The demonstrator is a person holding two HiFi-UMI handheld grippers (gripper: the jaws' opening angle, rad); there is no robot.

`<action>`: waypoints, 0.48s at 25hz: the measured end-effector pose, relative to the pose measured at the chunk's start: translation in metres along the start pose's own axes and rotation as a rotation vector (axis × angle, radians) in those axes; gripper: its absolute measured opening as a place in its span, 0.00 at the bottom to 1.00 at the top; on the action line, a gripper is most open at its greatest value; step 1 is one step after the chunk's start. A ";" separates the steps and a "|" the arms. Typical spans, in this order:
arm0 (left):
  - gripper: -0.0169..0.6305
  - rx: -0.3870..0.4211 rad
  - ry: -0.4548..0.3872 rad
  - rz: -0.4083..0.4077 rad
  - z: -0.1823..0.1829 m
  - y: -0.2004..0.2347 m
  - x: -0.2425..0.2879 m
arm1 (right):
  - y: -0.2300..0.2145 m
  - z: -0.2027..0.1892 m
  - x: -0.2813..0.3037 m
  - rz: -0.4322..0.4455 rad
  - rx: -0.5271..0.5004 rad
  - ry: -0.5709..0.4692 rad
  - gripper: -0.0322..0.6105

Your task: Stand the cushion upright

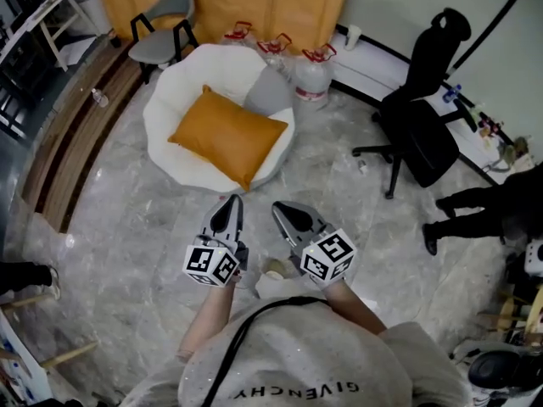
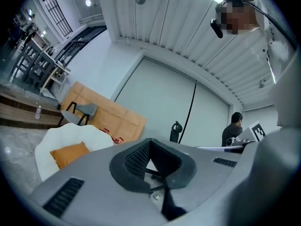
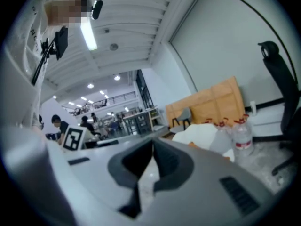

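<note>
- Marble floor (image 1: 127, 253) lies between both grippers and the white beanbag chair (image 1: 182, 100), where the orange cushion (image 1: 227, 136) lies flat.
- Water jugs (image 1: 310, 76) stand behind; office chair (image 1: 424, 125) at right.
- Left gripper (image 1: 227, 219) and right gripper (image 1: 293, 219): jaws pressed together, empty.

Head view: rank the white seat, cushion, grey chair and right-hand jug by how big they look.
1. white seat
2. cushion
3. grey chair, though it stands farther back, so it may look small
4. jug

"GIVENCHY" in dark letters on the grey shirt (image 1: 339, 359) (seen upside down), water bottle (image 1: 311, 81) label too small to read
</note>
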State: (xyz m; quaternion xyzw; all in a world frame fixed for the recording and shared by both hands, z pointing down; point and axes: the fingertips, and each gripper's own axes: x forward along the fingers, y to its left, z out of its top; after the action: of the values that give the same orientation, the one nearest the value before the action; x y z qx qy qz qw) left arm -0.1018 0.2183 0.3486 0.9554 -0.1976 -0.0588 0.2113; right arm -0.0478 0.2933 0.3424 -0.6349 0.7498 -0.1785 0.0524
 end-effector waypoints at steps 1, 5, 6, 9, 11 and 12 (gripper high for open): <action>0.06 0.001 -0.003 0.011 0.001 0.001 0.008 | -0.008 0.002 0.001 0.005 0.003 0.003 0.08; 0.06 0.009 -0.005 0.048 0.000 0.006 0.028 | -0.036 0.005 0.003 0.013 0.019 0.013 0.08; 0.06 0.012 -0.003 0.054 -0.003 0.008 0.031 | -0.041 0.003 0.004 0.011 0.026 0.013 0.08; 0.06 0.022 0.004 0.079 -0.011 0.016 0.034 | -0.055 -0.003 0.007 0.009 0.046 0.021 0.08; 0.06 0.030 0.008 0.101 -0.011 0.020 0.037 | -0.063 -0.004 0.011 0.012 0.050 0.032 0.08; 0.06 0.035 0.011 0.109 -0.009 0.021 0.039 | -0.066 -0.004 0.013 0.013 0.052 0.038 0.08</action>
State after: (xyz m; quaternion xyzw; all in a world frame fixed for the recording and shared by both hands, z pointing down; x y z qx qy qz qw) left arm -0.0719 0.1885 0.3645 0.9471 -0.2495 -0.0386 0.1983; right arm 0.0107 0.2727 0.3699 -0.6252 0.7498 -0.2094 0.0558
